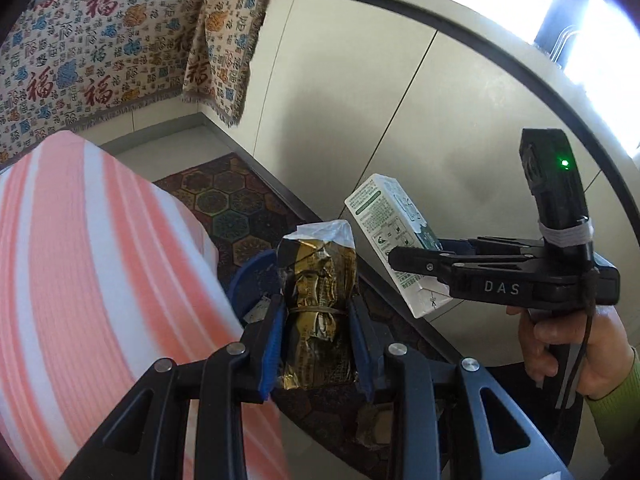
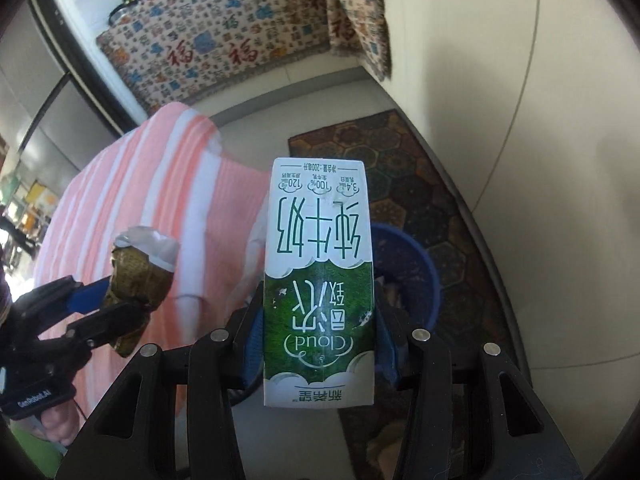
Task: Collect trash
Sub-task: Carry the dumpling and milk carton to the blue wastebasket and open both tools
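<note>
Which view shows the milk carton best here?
The right wrist view: the milk carton fills the centre, printed front fully visible, upside down, clamped by the right gripper. The left wrist view shows only its white side panel, tilted and partly hidden behind the right gripper's jaws, above the blue bin.

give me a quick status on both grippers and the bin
Left gripper shut on gold wrapper. Right gripper shut on milk carton. Blue bin below, nothing blocking.
</note>
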Tool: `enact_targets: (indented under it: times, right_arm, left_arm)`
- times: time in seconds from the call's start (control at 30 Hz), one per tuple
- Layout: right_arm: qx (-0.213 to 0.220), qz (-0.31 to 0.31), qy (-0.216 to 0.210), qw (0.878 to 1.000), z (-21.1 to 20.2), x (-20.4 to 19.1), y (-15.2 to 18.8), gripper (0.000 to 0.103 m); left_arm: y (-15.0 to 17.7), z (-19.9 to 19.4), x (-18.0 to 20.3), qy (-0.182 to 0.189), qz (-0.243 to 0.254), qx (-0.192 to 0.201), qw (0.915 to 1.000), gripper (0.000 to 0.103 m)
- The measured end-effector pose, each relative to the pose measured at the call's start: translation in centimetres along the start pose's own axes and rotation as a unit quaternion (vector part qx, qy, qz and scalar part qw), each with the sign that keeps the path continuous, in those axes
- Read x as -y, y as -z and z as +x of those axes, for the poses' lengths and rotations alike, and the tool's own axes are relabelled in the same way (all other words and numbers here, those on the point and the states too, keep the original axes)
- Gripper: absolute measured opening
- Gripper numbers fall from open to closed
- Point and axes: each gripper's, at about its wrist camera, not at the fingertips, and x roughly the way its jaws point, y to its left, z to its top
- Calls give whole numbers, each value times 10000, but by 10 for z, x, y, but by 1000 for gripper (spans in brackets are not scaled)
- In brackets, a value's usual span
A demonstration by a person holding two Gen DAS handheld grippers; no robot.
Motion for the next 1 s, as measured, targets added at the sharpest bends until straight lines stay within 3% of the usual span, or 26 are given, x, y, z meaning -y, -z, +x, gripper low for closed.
enact_targets:
  times: [0.17,0.33,0.47,0.5,0.57,0.67,0.8,0.93,1.0]
  right_arm:
    - [-65,517,-33,9986,34,47,5,48]
    - [-84,835,-201,9963,69,67,9,48]
    - [-39,1054,-408,9936,102,76,14,51]
    - [-12,1106,-466,9928,108,78,20,53]
    - [25,1226,-469,9913,122,84,27,76]
    - [109,1328,-270,9907,123,94,34,76]
    - [372,1350,-119,9901,92,100,32,77]
    - [712,1003,142,9923,37,84,25,103]
    - [783,850,217,9931,9,76,29,103]
  left_arm:
    - [-16,66,0,-73,-140,-383,9991,32]
    - [-24,103,-4,-208,-94,-568,9981,33]
    - [-28,127,-6,-368,-168,-688,9968,44]
    - [-31,133,-8,-365,-212,-751,9963,54]
    - [-35,139,-13,-318,-326,-777,9959,62]
    - [-40,138,-18,-239,-466,-737,9959,62]
    - [-41,112,-12,-225,-467,-316,9982,64]
    - [-39,66,11,-410,-102,220,9989,81]
    - [-31,37,27,-565,167,543,9968,88]
